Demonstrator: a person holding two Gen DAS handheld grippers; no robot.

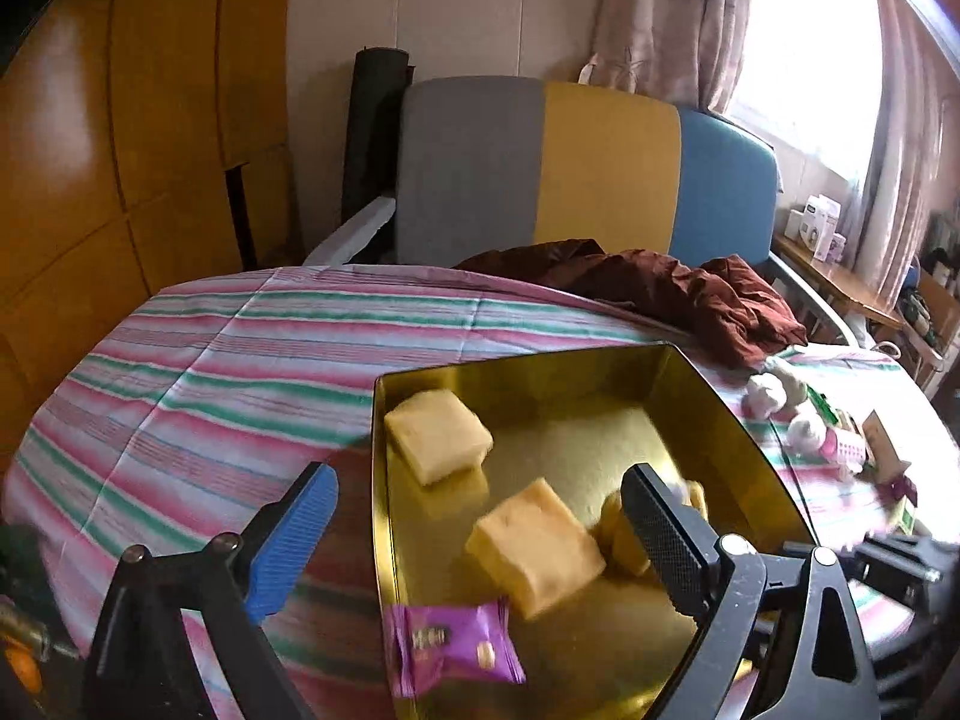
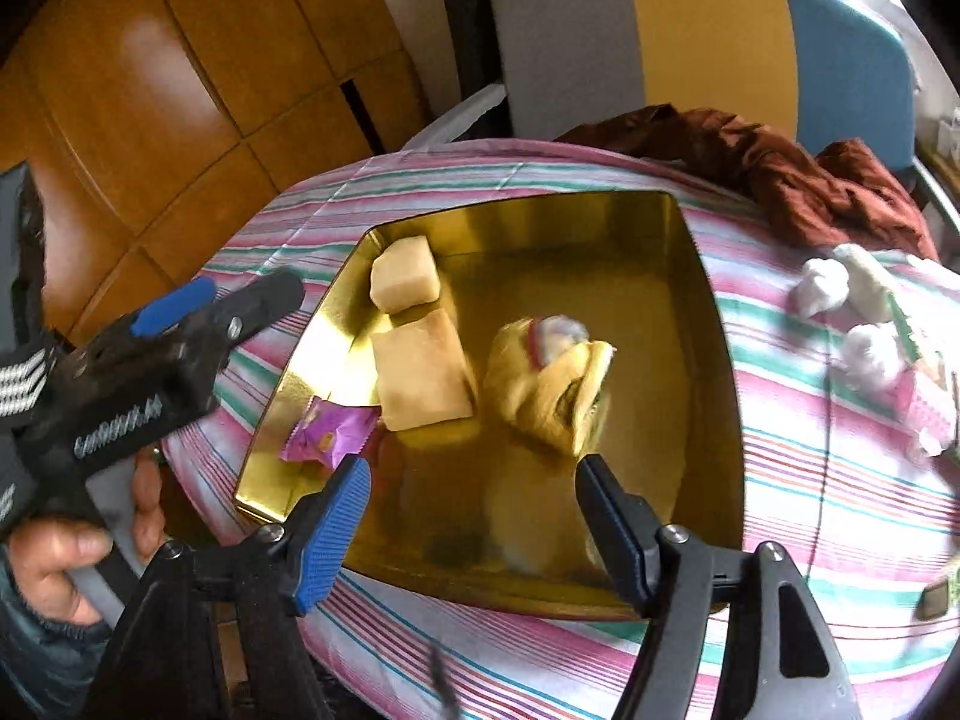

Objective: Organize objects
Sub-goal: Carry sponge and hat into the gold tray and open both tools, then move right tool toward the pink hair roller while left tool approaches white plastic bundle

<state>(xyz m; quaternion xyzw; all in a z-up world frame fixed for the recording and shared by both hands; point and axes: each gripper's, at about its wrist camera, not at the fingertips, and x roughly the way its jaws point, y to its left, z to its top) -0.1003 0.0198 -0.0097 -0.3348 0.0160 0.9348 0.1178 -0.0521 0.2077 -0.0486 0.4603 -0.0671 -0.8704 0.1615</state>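
right wrist view: a yellow wrapped item in the gold tin is motion-blurred, its label unreadable. small white and pink items to the right are too smeared to identify. surface: striped cloth, brown fabric at the far edge, wooden panelling behind. the tin holds two pale yellow blocks and a purple packet. right gripper spread, empty, above the tin. left gripper spread wide, empty, straddling the tin's near-left wall.

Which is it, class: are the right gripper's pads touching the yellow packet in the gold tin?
Apart. The right wrist view shows the right gripper open, with bare tin floor between its pads and the yellow packet lying in the gold tin.
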